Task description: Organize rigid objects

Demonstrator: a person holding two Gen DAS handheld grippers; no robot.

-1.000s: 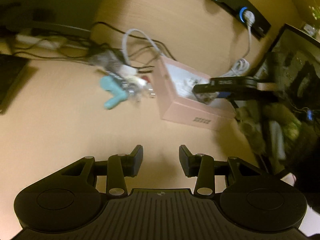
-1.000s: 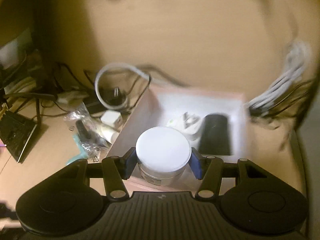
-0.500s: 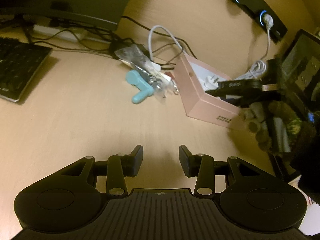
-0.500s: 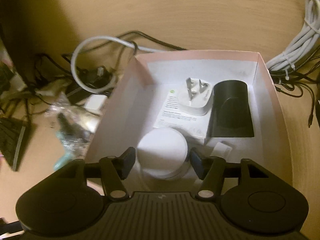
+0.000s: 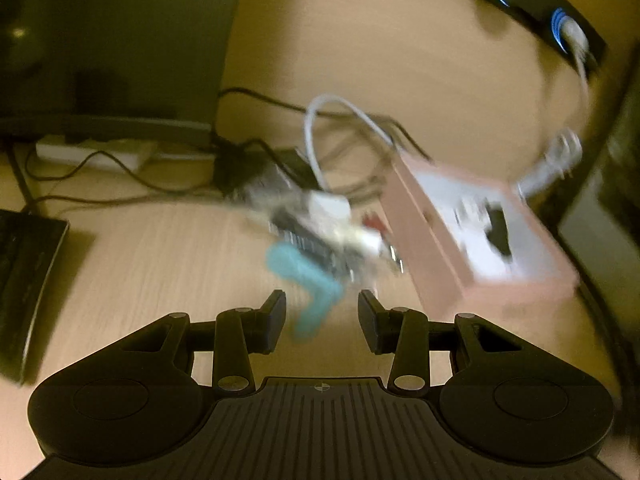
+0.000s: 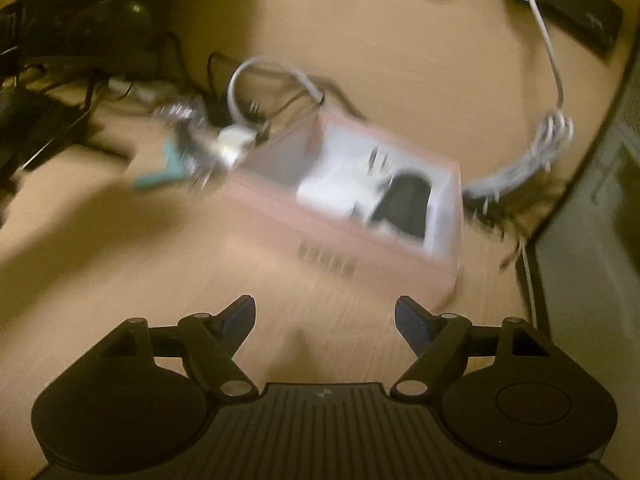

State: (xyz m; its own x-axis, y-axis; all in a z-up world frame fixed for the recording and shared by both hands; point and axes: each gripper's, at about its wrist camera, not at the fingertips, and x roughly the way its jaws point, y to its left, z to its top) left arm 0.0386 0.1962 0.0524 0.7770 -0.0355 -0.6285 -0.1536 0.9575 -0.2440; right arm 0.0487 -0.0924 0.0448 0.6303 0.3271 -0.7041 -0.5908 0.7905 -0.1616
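A pink box (image 5: 480, 248) (image 6: 360, 216) stands on the wooden desk, holding a black object (image 6: 404, 204) and white items; both views are blurred. A teal bent object (image 5: 308, 284) (image 6: 168, 168) lies left of the box beside a pile of small items (image 5: 312, 224). My left gripper (image 5: 322, 312) is open and empty, just short of the teal object's near end. My right gripper (image 6: 325, 316) is wide open and empty, above bare desk in front of the box.
A keyboard (image 5: 20, 280) lies at the left. Black cables and a white power strip (image 5: 92, 152) run behind the pile under a monitor. A white coiled cable (image 6: 532, 152) hangs right of the box. A dark panel (image 6: 592, 220) stands at the right.
My right gripper has let go of the white round jar in the box, opened wide and drawn back. My left gripper has moved close to the teal object.
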